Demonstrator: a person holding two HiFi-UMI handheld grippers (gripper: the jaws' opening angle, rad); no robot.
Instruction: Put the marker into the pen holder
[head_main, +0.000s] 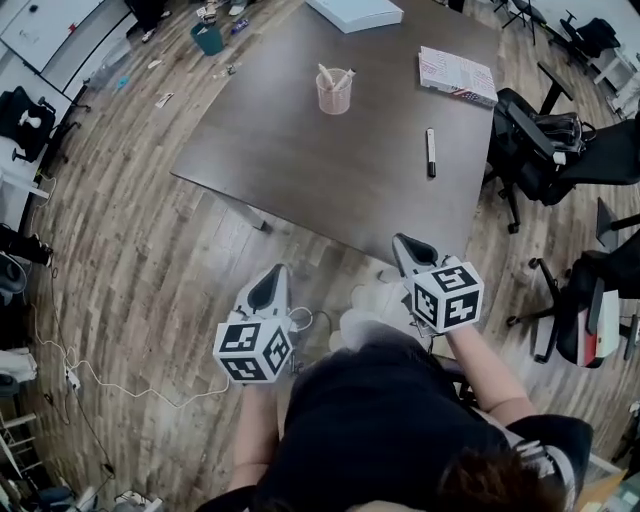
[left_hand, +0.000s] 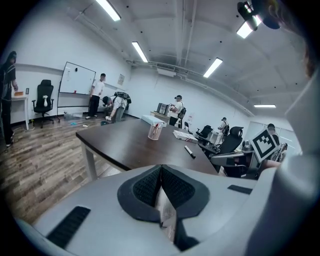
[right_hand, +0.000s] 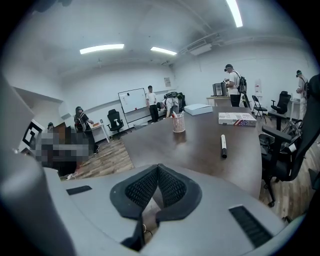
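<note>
Both grippers were held off the table's (head_main: 290, 160) near edge, over the floor and close to the person's body, with no contact with the table. The left gripper (head_main: 269, 287) was seen with its jaws pressed together and nothing between them; in the left gripper view (left_hand: 161, 172) the ribbed pads (left_hand: 145, 188) met at the tip. The right gripper (head_main: 408, 254) was the same: jaws closed, nothing gripped or touched, pads (right_hand: 173, 188) shut together in the right gripper view (right_hand: 158, 170). The marker (head_main: 431, 152) was left lying flat near the table's right edge, roughly parallel to that edge, untouched. It was also seen in the left gripper view (left_hand: 189, 151) and the right gripper view (right_hand: 223, 146). The holder (head_main: 333, 92) stood upright toward the far middle of the table, well apart from the marker, with a few items already in it. It was seen from the left gripper (left_hand: 154, 131) and the right gripper (right_hand: 178, 123) too. A flat box (head_main: 457, 75) was noted by the far right corner.
</note>
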